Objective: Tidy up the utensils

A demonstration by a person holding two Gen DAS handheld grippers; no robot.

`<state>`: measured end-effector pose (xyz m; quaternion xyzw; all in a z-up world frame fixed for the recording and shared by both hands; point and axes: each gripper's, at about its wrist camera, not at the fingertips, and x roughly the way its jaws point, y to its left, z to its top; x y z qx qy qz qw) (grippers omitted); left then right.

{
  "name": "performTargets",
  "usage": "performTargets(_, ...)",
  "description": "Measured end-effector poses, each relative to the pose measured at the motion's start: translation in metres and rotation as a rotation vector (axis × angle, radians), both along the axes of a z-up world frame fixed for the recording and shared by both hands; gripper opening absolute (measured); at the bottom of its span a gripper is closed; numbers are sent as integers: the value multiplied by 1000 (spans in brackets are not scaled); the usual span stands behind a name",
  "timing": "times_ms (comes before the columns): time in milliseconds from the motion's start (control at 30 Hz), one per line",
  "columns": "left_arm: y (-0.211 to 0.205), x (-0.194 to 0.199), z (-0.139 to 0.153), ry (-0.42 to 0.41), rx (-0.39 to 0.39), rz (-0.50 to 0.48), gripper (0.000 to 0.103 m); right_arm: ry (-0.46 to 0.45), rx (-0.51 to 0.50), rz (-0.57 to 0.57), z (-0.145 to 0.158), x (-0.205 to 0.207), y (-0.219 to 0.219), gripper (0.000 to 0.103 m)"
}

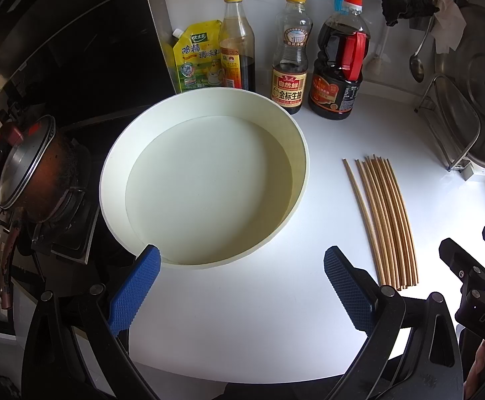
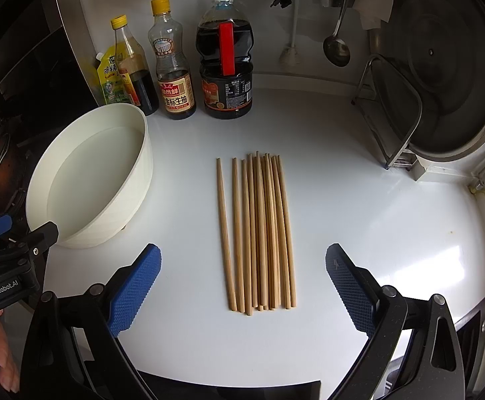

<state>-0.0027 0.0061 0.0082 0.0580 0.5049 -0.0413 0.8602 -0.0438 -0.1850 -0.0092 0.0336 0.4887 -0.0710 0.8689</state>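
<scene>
Several wooden chopsticks (image 2: 259,233) lie side by side on the white counter, seen straight ahead in the right wrist view; they appear again at the right as the chopsticks (image 1: 385,220) in the left wrist view. A round white bowl (image 1: 304,160) stands empty in front of my left gripper (image 1: 242,276), which is open with nothing between its blue pads. The same bowl (image 2: 142,173) sits left of the chopsticks. My right gripper (image 2: 242,276) is open, just short of the chopsticks' near ends.
Sauce bottles (image 2: 224,60) and a yellow seasoning pouch (image 1: 197,56) line the back wall. A metal rack with a large pot lid (image 2: 442,76) stands at the right, a ladle (image 2: 335,46) hangs behind. A stove with a dark pot (image 1: 36,173) lies left.
</scene>
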Motion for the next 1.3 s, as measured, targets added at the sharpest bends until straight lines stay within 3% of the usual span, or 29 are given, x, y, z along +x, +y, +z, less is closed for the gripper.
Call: performTargets(1300,-1,-2,-4,12,-7,10,97,7,-2,14,-2,3,2,95)
